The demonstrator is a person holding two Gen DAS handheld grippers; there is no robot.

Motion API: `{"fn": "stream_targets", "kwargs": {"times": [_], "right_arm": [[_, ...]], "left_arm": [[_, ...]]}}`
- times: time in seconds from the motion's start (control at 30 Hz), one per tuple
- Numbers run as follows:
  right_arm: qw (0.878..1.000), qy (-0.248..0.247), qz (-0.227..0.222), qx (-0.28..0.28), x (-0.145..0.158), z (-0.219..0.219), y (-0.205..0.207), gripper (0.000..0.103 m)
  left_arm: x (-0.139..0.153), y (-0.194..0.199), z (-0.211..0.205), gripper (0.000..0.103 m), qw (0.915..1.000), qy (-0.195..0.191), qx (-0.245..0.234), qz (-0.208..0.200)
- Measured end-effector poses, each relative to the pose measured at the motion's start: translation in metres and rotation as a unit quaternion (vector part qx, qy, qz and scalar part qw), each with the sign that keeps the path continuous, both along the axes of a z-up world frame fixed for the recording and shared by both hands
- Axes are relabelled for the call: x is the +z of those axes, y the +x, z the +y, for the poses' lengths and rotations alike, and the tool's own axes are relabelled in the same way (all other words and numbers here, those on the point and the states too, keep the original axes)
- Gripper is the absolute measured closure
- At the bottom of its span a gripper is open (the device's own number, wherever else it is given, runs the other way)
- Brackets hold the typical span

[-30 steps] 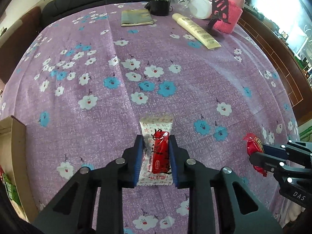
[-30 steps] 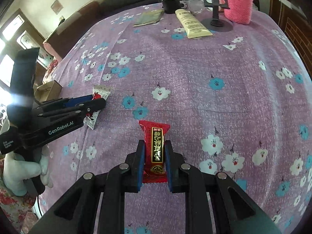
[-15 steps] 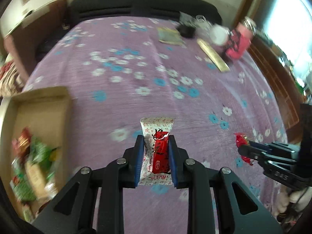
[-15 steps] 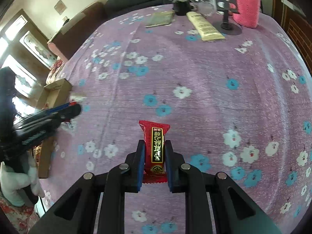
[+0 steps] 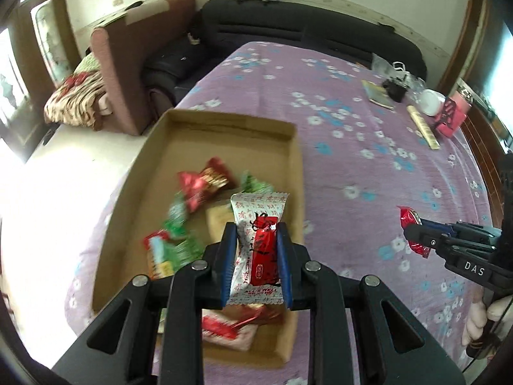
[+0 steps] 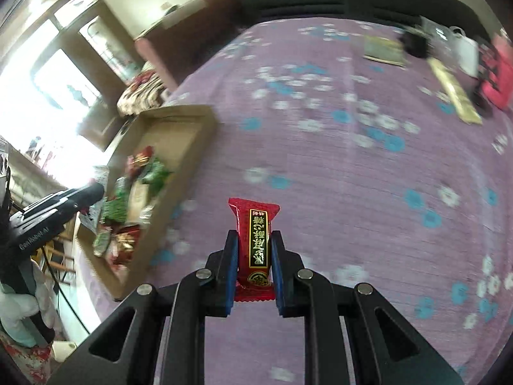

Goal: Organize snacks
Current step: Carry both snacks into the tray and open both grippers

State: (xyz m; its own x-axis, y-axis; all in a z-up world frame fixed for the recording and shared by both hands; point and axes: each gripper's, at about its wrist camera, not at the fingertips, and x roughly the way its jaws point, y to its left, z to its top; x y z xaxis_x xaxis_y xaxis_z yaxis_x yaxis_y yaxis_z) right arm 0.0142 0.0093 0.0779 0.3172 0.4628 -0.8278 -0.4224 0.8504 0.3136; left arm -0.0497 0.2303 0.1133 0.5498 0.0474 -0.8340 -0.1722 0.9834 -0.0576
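The table is covered in a purple cloth [image 5: 368,173] with white and blue flowers, and it pretty much fills both views. The left gripper [image 5: 256,256] is clamped on a white snack packet [image 5: 256,224] with a red panel, jaws pinching it from both sides, and it hangs right over a shallow cardboard box [image 5: 296,173] that sits at the cloth's edge. Under and ahead of those jaws the box has a loose pile of snacks [image 5: 198,199], red and green wrappers mostly, kind of blurry. The right gripper [image 6: 254,266] is squeezed shut on a red candy bar [image 6: 255,234] with a black and gold label, held above bare cloth, with the box off to the left of its jaws.

Far ahead of both jaws, at the table's back end, there's a small clutter: a pink knit thing [image 5: 455,115], a long cream tube [image 5: 423,126], a flat booklet [image 5: 378,94], a white cup [image 5: 431,102]. Behind the table runs a dark sofa [image 5: 304,32], a brownish armchair [image 5: 128,64] with a patterned blanket [image 5: 77,99] beside it, and bright windows far left.
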Motion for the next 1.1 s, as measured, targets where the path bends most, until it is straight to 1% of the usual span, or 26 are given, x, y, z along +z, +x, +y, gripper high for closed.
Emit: {"fn": "stream_targets", "kwargs": {"times": [0.07, 0.2, 0.3, 0.4, 0.8, 1.1], "right_arm": [[1.000, -0.001, -0.002, 0.011, 0.003, 0.015, -0.003, 0.086], [0.999, 0.001, -0.007, 0.041, 0.012, 0.054, -0.015, 0.086], [0.998, -0.002, -0.014, 0.058, 0.017, 0.078, -0.021, 0.086], [0.997, -0.004, -0.019, 0.069, 0.021, 0.098, -0.026, 0.086], [0.997, -0.013, -0.030, 0.076, 0.030, 0.136, -0.035, 0.086], [0.996, -0.023, -0.025, 0.080, 0.021, 0.161, -0.027, 0.086]], "left_arm": [[-0.001, -0.006, 0.011, 0.077, 0.9999, 0.006, 0.010, 0.000], [0.001, -0.016, 0.031, 0.077, 0.9997, 0.006, 0.023, -0.002], [0.000, -0.020, 0.041, 0.077, 0.9996, 0.013, 0.025, -0.002], [-0.001, -0.023, 0.051, 0.077, 0.9996, 0.007, 0.027, -0.001], [-0.009, -0.023, 0.071, 0.077, 0.9998, -0.002, 0.019, 0.008], [-0.031, -0.025, 0.093, 0.077, 0.9988, -0.026, 0.032, 0.028]]}}
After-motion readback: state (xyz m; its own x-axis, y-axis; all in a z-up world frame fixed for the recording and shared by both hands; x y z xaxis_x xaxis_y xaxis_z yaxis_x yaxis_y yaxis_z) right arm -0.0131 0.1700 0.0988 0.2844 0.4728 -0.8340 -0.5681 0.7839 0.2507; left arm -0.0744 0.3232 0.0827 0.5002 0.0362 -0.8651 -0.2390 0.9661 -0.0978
